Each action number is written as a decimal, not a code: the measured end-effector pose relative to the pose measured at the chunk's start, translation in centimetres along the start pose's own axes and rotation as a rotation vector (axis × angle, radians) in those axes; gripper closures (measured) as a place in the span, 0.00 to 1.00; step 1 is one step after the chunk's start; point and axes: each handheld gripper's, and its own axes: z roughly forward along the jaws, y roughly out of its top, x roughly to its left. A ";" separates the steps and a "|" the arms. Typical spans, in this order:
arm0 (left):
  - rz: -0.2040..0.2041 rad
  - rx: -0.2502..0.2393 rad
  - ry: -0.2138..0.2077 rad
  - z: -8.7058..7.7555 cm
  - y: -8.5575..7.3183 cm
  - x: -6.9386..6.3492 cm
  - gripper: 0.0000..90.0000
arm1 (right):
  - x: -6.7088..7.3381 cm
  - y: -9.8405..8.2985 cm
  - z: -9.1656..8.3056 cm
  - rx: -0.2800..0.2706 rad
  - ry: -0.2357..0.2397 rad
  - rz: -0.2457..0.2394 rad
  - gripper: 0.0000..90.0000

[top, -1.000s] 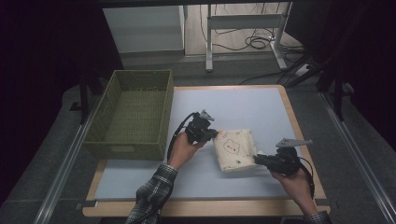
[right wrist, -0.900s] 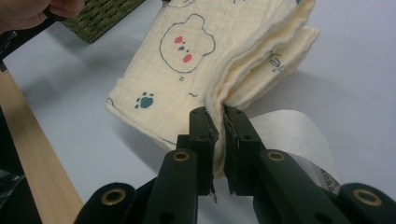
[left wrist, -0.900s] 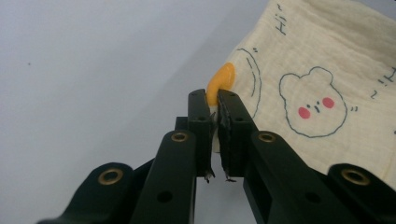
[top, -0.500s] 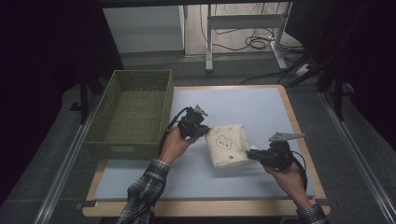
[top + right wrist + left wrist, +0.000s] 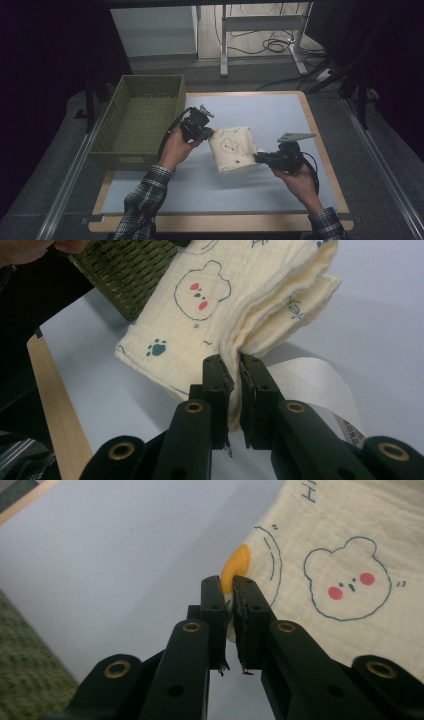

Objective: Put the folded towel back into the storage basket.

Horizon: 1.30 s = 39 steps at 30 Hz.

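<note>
Folded cream muslin cloth [image 5: 232,148], printed with outline bears, held above the pale blue bench [image 5: 280,112] between 2 claws. Left claw [image 5: 209,133] is clenched on the cloth's left edge beside an orange patch [image 5: 236,565]; right claw [image 5: 258,158] is clenched on its layered right edge, where a white label [image 5: 320,385] hangs. A green woven basket [image 5: 140,122] stands just left. Since the earlier frames, cloth and both claws have risen and shifted toward the basket.
</note>
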 end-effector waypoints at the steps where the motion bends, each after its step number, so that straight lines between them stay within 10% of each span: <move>1: -0.001 0.001 0.006 -0.2 0.0 0.2 0.94 | 0.1 0.3 0.2 -0.002 0.003 -0.003 0.91; 39: -0.066 0.049 0.153 -8.3 -1.9 7.8 0.94 | 3.1 9.4 6.3 -0.016 0.125 -0.012 0.91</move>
